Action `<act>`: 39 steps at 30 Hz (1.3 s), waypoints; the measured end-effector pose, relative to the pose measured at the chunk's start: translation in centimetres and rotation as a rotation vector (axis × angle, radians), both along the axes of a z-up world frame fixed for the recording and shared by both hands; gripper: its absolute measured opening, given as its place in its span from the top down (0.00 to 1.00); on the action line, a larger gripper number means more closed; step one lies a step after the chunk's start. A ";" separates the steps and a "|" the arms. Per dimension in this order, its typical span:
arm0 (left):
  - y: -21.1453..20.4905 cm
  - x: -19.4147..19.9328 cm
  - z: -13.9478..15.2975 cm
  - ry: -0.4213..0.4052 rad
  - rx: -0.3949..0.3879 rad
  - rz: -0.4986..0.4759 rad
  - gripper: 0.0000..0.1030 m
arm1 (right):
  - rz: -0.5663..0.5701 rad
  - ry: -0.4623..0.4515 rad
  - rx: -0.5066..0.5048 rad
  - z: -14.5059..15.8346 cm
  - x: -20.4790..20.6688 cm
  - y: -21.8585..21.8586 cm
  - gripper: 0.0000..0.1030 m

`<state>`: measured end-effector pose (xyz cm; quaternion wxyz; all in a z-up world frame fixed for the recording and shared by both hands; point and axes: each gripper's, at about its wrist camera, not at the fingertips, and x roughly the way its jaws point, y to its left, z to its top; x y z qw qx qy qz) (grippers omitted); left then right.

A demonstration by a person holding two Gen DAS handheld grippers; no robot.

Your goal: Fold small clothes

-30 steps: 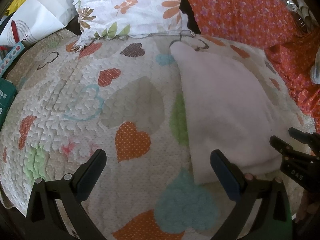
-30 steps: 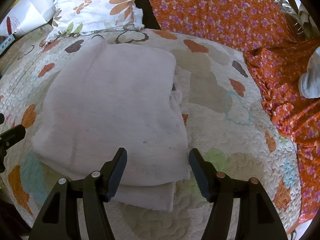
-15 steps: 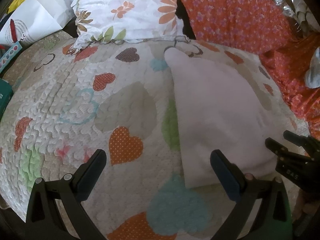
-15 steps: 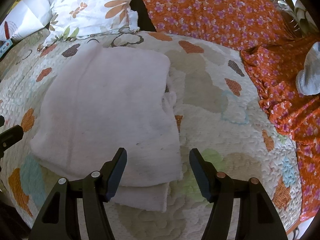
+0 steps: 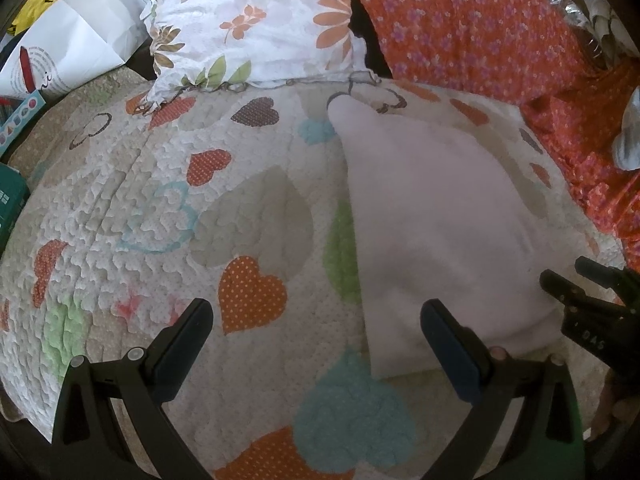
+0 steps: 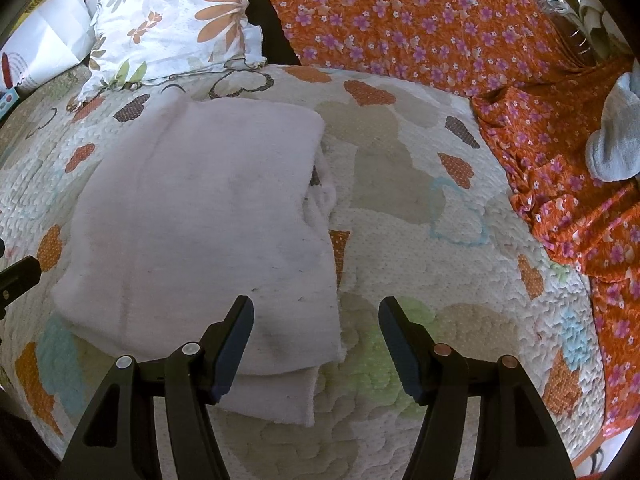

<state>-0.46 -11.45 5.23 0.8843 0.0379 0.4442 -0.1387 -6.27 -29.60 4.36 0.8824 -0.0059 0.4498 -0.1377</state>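
Observation:
A pale pink folded garment [image 6: 208, 220] lies flat on the heart-patterned quilt [image 6: 420, 260], its lower layer sticking out at the near edge. In the left wrist view the same garment [image 5: 436, 220] fills the right half. My right gripper [image 6: 316, 332] hovers open over the garment's near right corner, nothing between its fingers. My left gripper [image 5: 316, 336] stands open above the quilt [image 5: 160, 208] at the garment's near left corner, its right finger [image 5: 448, 344] over the cloth's edge. The right gripper's tip [image 5: 592, 300] shows at the right edge of the left wrist view.
A floral white pillow [image 6: 172, 20] lies at the head of the bed. Orange flowered fabric [image 6: 440, 20] covers the back and right side, with a grey sock-like item [image 6: 616, 136] on it. A white paper bag [image 5: 68, 48] and boxes sit off the bed's left.
Both views have shifted only slightly; the garment sits a little lower and further left in frame. Both grippers stay open and nothing has been taken hold of.

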 end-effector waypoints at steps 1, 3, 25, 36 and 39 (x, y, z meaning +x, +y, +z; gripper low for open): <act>0.0 0.0 0.0 0.002 0.001 0.000 0.00 | 0.000 0.000 0.001 0.0 0.0 0.0 0.33; 0.0 0.1 0.0 0.002 0.002 -0.001 0.00 | -0.001 -0.002 0.003 0.0 0.0 -0.1 0.32; 0.2 8.1 -2.1 0.245 -0.206 0.083 0.00 | -0.106 -0.109 0.401 0.5 5.5 -10.5 0.27; -1.3 7.4 -4.6 0.362 -0.340 0.009 0.00 | -0.065 -0.091 0.583 -3.0 8.1 -11.5 0.27; -2.7 7.6 -4.5 0.322 -0.282 -0.044 0.00 | -0.036 -0.098 0.657 -3.9 8.5 -11.5 0.27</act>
